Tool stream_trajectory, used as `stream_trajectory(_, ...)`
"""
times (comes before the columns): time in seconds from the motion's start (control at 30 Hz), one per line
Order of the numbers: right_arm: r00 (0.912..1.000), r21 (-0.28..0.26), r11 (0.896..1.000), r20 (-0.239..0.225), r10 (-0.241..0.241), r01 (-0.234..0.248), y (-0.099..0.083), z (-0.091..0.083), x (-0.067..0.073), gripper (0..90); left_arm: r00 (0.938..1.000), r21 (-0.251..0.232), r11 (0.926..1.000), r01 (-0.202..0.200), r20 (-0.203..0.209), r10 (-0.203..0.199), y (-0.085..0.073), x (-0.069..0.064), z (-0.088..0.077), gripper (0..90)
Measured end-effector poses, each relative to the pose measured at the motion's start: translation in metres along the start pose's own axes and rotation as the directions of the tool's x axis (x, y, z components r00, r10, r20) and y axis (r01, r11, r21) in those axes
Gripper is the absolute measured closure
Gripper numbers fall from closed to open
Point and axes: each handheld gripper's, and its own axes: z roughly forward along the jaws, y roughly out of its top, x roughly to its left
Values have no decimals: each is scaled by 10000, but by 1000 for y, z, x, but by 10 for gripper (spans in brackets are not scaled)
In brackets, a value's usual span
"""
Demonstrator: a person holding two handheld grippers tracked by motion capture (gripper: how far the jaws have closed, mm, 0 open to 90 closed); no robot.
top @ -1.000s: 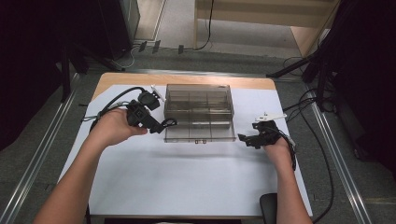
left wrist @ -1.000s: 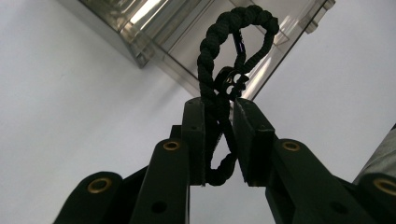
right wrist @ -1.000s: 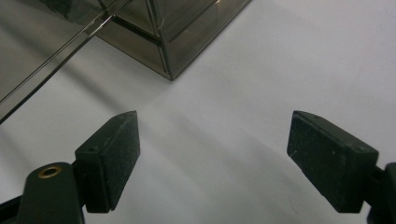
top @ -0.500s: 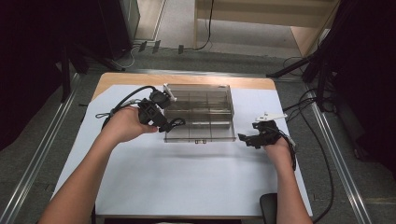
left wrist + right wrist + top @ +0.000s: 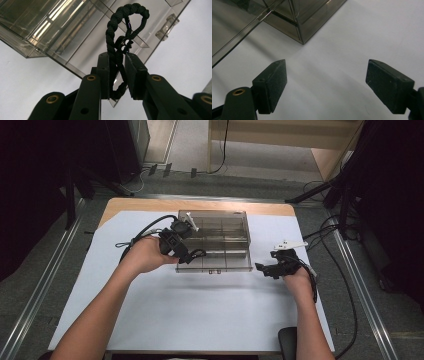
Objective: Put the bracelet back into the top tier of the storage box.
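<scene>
Left gripper [image 5: 117, 72] pinches braided cord [image 5: 117, 42] at compartment box's [image 5: 235, 265] 9 o'clock edge, undropped; right gripper [image 5: 327, 85] idles, spread.

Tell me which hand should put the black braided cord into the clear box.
Left. Its gripper already clamps the black braided cord over the clear box; the right gripper is open, holding nothing, beside the box.

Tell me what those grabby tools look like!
Both grippers, left and right, are black, each with two flat, blocky fingers on arms with brass-coloured rivets. A white three-cornered plate sits on top of the right one, and black cables trail behind. The person's forearms are bare, no sleeves.
</scene>
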Motion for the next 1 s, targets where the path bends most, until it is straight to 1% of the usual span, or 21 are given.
stream_trajectory(0.1, 10000, 1, 10000, -1, -18, 18, 0, 0, 0, 182, 10000, -29, 10000, 68, 10, -68, -1, 1, 5, 755)
stream_trajectory(0.13, 10000, 8, 10000, 0, -13, 13, 0, 0, 0, 182, 9999, 67, 9999, 122, -38, -122, -1, 2, 8, 754)
stream_trajectory(0.3, 10000, -63, 10000, 24, -54, 54, 0, -1, 0, 182, 9998, 144, 9998, 152, -94, -151, -3, 4, 12, 747)
stream_trajectory(0.4, 10000, -59, 10000, 23, -32, 32, 0, 0, 0, 183, 9998, 144, 9998, 129, -134, -127, -4, 3, 13, 744)
stream_trajectory(0.6, 10000, -40, 10000, 18, -20, 21, 0, 0, 0, 183, 9996, 315, 9995, -4, -287, 13, -4, 1, 16, 712)
stream_trajectory(0.67, 10000, -37, 10000, 18, -18, 18, 0, 0, 0, 183, 9996, 319, 9995, -7, -281, 16, -4, 1, 17, 708)
stream_trajectory(0.73, 10000, -42, 10000, 14, -9, 9, 0, 0, 0, 183, 9997, 316, 9995, 17, -264, -9, -4, 0, 17, 676)
stream_trajectory(0.77, 10000, -44, 10000, 10, -12, 12, 0, 0, 0, 183, 9997, 286, 9996, 34, -252, -27, -4, 0, 16, 676)
stream_trajectory(0.87, 10000, -41, 10000, 18, -23, 23, 0, 0, 0, 182, 9997, 172, 9998, 44, -249, -40, -4, 0, 14, 635)
stream_trajectory(0.93, 10000, -43, 10000, 13, -14, 14, 0, 0, 0, 183, 9996, 132, 9999, 56, -275, -52, -4, -1, 10, 626)
stream_trajectory(0.97, 10000, -38, 10000, 7, -25, 25, 0, 0, 0, 183, 9996, 60, 10000, 66, -262, -64, -4, -1, 9, 580)
stream_trajectory(1.0, 10000, -38, 10000, 7, -25, 25, 0, 0, 0, 183, 9996, 24, 10000, 81, -276, -80, -4, -2, 6, 580)
